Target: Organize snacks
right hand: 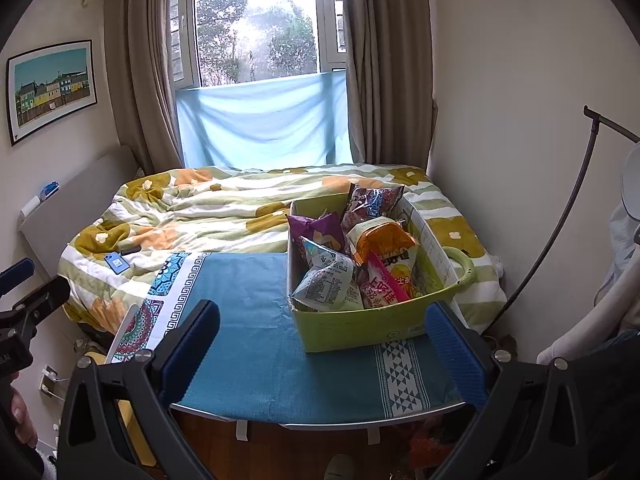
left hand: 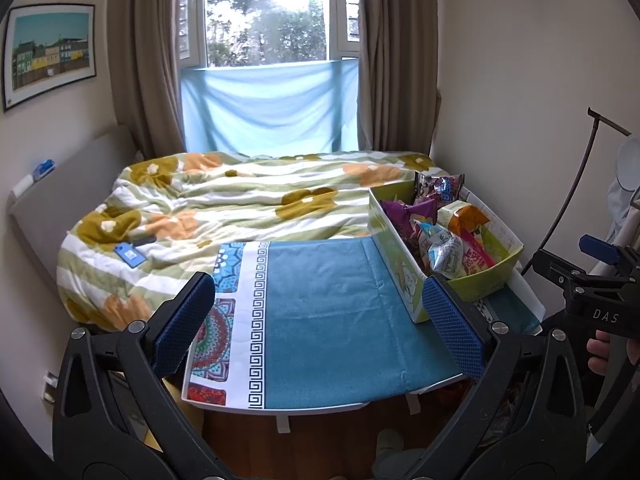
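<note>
The room is small, with plain cream walls [right hand: 500,80]. In the far wall a tall window [right hand: 256,24] lets in pale daylight, and green trees show outside. Brown curtains [right hand: 136,80] hang at both sides, and a light blue cloth [right hand: 260,124] covers the lower part of the window. A bed [left hand: 224,200] with a rumpled flowered quilt stands under it, with a grey headboard [left hand: 72,184] at the left. A framed picture [left hand: 50,52] of coloured houses hangs on the left wall. The floor [right hand: 280,452] is brown wood.

Snack packets [right hand: 352,256] fill green box [right hand: 360,326] on table [right hand: 256,344].
</note>
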`<state>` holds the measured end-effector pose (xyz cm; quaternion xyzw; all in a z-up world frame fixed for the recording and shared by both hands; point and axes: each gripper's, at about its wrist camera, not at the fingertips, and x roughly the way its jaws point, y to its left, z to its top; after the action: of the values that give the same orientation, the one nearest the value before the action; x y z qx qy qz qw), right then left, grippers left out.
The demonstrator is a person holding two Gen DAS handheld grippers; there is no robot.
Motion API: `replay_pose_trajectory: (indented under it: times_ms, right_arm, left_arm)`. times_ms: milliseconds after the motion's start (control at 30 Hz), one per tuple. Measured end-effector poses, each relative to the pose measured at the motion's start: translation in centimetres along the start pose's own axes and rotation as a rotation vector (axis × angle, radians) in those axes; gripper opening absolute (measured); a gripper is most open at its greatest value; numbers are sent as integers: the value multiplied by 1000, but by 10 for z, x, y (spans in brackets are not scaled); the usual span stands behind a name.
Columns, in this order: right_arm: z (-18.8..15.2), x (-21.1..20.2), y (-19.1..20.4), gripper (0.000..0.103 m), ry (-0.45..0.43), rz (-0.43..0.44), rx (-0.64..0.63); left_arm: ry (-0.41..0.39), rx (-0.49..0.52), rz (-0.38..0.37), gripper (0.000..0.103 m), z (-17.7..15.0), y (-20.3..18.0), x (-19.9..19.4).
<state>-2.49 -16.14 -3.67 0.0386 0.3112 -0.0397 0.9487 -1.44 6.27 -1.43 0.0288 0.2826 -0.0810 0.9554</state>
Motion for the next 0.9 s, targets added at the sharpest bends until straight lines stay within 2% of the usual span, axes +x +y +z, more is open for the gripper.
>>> replay_pose_trajectory:
  times_ms: [900]
  right_arm:
    - [3,6,3,103,-3,4,-10]
  left_arm:
    - [-3,-7,19,103,2,5,4]
